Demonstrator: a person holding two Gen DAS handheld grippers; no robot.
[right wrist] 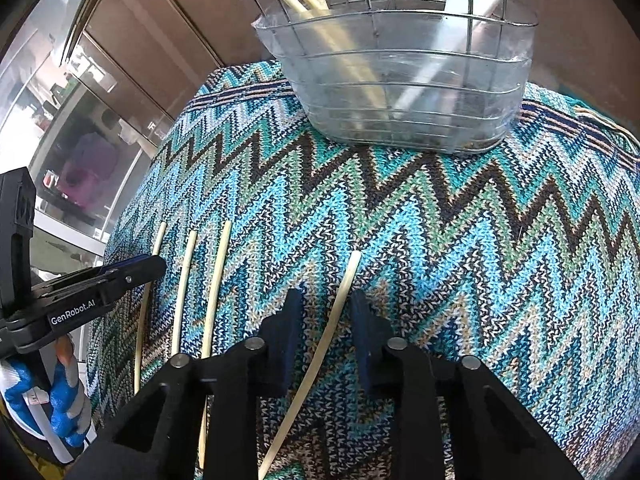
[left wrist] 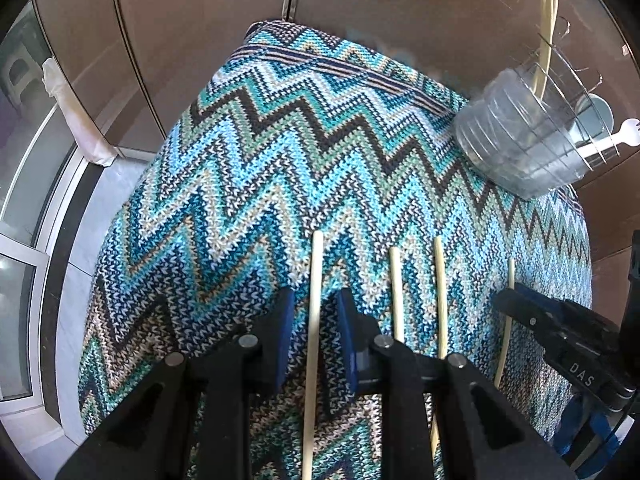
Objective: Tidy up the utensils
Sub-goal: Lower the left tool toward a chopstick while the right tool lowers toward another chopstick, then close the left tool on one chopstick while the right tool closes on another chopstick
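Note:
Several pale chopsticks lie side by side on a blue zigzag knitted cloth (left wrist: 280, 160). My left gripper (left wrist: 314, 312) is open, its jaws on either side of the leftmost chopstick (left wrist: 314, 300). My right gripper (right wrist: 326, 312) is open, its jaws on either side of the rightmost chopstick (right wrist: 340, 300). Two more chopsticks (left wrist: 440, 292) lie between them. The wire utensil basket (right wrist: 400, 80) with a clear liner stands at the cloth's far right; it holds chopsticks (right wrist: 304, 0) and a white plastic fork (left wrist: 608, 140).
A brown wall panel (left wrist: 200, 20) runs behind the table. A glass window (left wrist: 24, 160) is on the left. The left gripper shows from the side in the right wrist view (right wrist: 120, 276). The right gripper shows from the side in the left wrist view (left wrist: 560, 320).

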